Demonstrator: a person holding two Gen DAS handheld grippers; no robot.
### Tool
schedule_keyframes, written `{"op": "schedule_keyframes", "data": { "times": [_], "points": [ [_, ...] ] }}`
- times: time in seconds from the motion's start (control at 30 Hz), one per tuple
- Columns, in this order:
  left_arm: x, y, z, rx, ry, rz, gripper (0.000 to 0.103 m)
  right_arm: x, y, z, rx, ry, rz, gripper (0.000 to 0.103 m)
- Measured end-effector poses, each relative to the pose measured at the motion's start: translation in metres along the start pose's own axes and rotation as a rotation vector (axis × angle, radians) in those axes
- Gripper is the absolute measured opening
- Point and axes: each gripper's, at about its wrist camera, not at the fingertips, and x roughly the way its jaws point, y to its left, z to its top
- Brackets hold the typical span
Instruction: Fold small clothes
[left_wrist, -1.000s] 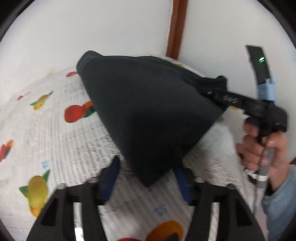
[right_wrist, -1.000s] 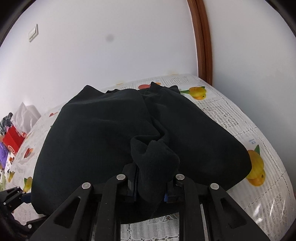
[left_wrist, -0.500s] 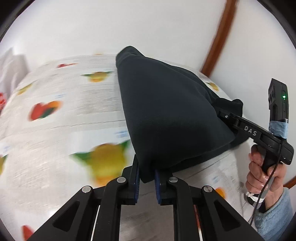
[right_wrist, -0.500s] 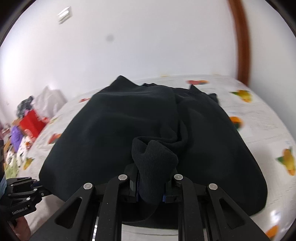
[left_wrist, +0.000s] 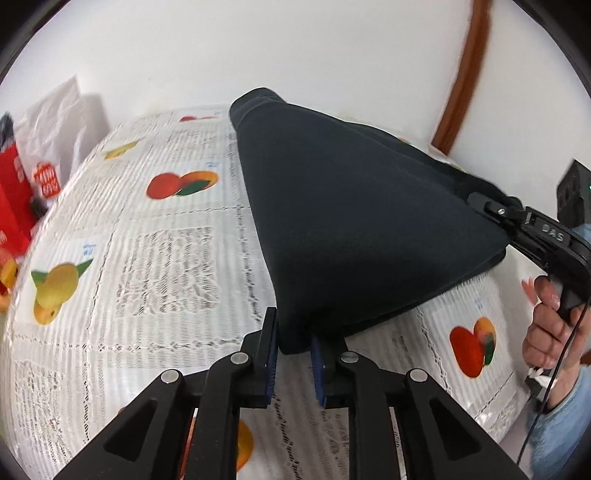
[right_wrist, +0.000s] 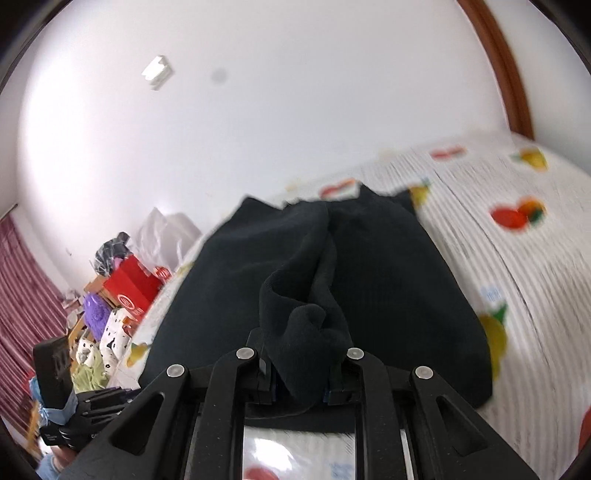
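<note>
A dark navy garment (left_wrist: 351, 221) is stretched just above the white fruit-print tablecloth (left_wrist: 147, 258). My left gripper (left_wrist: 294, 354) pinches its near corner between the blue pads; the jaws are opening slightly, with the cloth still between them and touching both. At the garment's right corner my right gripper (left_wrist: 480, 201) holds on, with a person's hand (left_wrist: 550, 325) on its handle. In the right wrist view my right gripper (right_wrist: 299, 384) is shut on a bunched fold of the garment (right_wrist: 388, 277), which spreads away over the tablecloth (right_wrist: 517, 277).
A red box (left_wrist: 14, 199) and a white plastic bag (left_wrist: 62, 122) stand beyond the table's left edge, among more clutter (right_wrist: 122, 288). A white wall and a brown door frame (left_wrist: 461, 74) lie behind. A striped curtain (right_wrist: 22, 295) hangs far left.
My left gripper, open around the garment's corner a second ago, has closed on it and swung sideways. My right gripper kept its hold and turned toward the cluttered side.
</note>
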Motion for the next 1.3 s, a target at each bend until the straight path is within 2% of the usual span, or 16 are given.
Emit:
{"op": "schedule_keyframes", "data": {
  "times": [0.1, 0.17, 0.23, 0.33, 0.5, 0.53, 0.6, 0.67, 0.73, 0.8, 0.83, 0.97, 1.03, 1.17, 1.23, 1.3],
  "points": [
    [0.001, -0.01, 0.0, 0.048, -0.017, 0.04, 0.019, -0.002, 0.001, -0.003, -0.019, 0.012, -0.034, 0.024],
    [0.0, -0.012, 0.001, 0.061, -0.032, 0.039, 0.024, -0.004, 0.002, 0.0, -0.017, -0.002, -0.047, 0.035],
    [0.0, -0.009, 0.005, 0.044, -0.033, 0.02, 0.046, 0.001, 0.003, 0.005, -0.013, 0.009, -0.047, 0.04],
    [0.004, -0.014, 0.013, 0.023, -0.021, -0.005, 0.047, 0.018, 0.002, 0.014, 0.011, 0.033, -0.055, 0.041],
    [0.024, -0.021, 0.02, 0.015, 0.015, 0.041, 0.048, 0.051, -0.001, 0.025, 0.098, 0.08, -0.068, 0.041],
    [0.026, -0.021, 0.021, 0.009, 0.019, 0.045, 0.048, 0.054, 0.001, 0.027, 0.098, 0.079, -0.08, 0.038],
    [0.03, -0.019, 0.021, -0.005, 0.024, 0.048, 0.051, 0.055, 0.007, 0.034, 0.067, 0.077, -0.08, 0.016],
    [0.032, -0.016, 0.021, -0.019, 0.027, 0.051, 0.053, 0.047, 0.012, 0.04, 0.005, 0.042, -0.062, 0.009],
    [0.035, -0.013, 0.022, -0.018, 0.024, 0.058, 0.056, 0.016, 0.004, 0.047, 0.003, -0.095, -0.027, 0.008],
    [0.035, -0.012, 0.02, -0.01, 0.017, 0.062, 0.056, -0.004, -0.016, 0.05, 0.093, -0.183, -0.03, 0.008],
    [0.034, -0.013, 0.02, -0.006, 0.014, 0.063, 0.057, -0.006, -0.024, 0.051, 0.113, -0.178, -0.053, 0.008],
    [0.027, -0.024, 0.022, 0.04, -0.015, 0.05, 0.054, 0.015, -0.044, 0.044, 0.129, -0.066, -0.107, 0.009],
    [0.03, -0.031, 0.025, 0.053, -0.01, 0.033, 0.054, 0.02, -0.042, 0.04, 0.116, -0.052, -0.131, 0.009],
    [0.045, -0.037, 0.03, 0.039, 0.026, 0.077, 0.057, 0.02, -0.035, 0.045, 0.076, -0.033, -0.17, 0.01],
    [0.046, -0.038, 0.031, 0.044, 0.027, 0.093, 0.057, 0.01, -0.03, 0.051, 0.023, -0.063, -0.148, 0.009],
    [0.046, -0.04, 0.031, 0.058, 0.024, 0.11, 0.058, -0.014, -0.037, 0.055, 0.039, -0.169, -0.088, 0.008]
  ]
}}
